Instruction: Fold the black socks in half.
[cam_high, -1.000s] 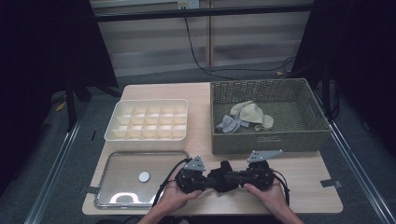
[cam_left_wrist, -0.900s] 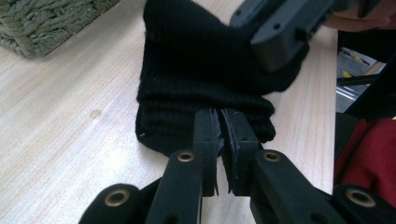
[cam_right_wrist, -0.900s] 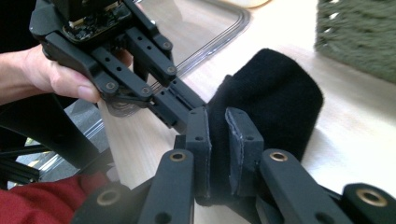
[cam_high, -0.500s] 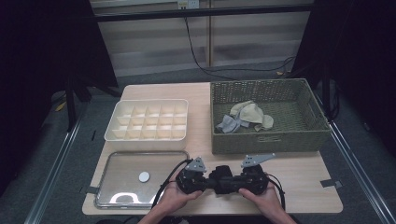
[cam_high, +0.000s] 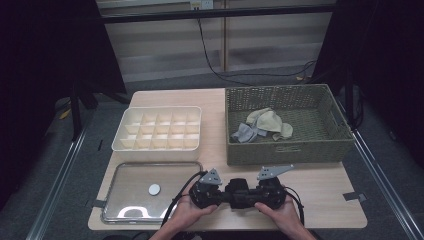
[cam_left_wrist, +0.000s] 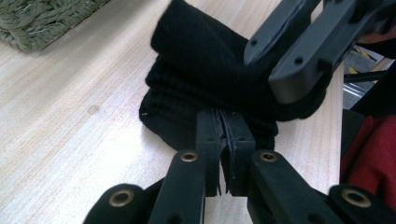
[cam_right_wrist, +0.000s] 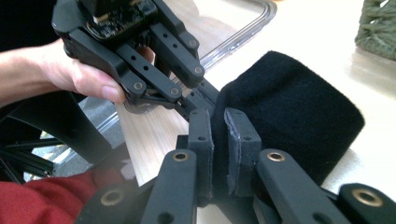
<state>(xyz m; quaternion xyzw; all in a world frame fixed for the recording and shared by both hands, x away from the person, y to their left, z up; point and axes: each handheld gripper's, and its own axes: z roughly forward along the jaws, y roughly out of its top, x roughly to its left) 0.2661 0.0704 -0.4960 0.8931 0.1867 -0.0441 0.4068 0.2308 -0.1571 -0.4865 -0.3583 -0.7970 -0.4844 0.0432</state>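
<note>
high view: we see both grippers meet at the table's near edge, black sock between left gripper and right gripper, in front of the basket.
left gripper view: our jaws pinched shut on the sock's near edge; sock lies ahead on the wood.
right gripper view: our jaws clamp a sock fold; left gripper bites the far end.

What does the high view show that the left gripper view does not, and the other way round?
High view: the compartment box, the metal tray with a small disc, and cloths inside the wicker basket.
Left gripper view: the left gripper pinching a black sock close up.
Shared: the sock, both grippers, the basket, the wooden table.
</note>
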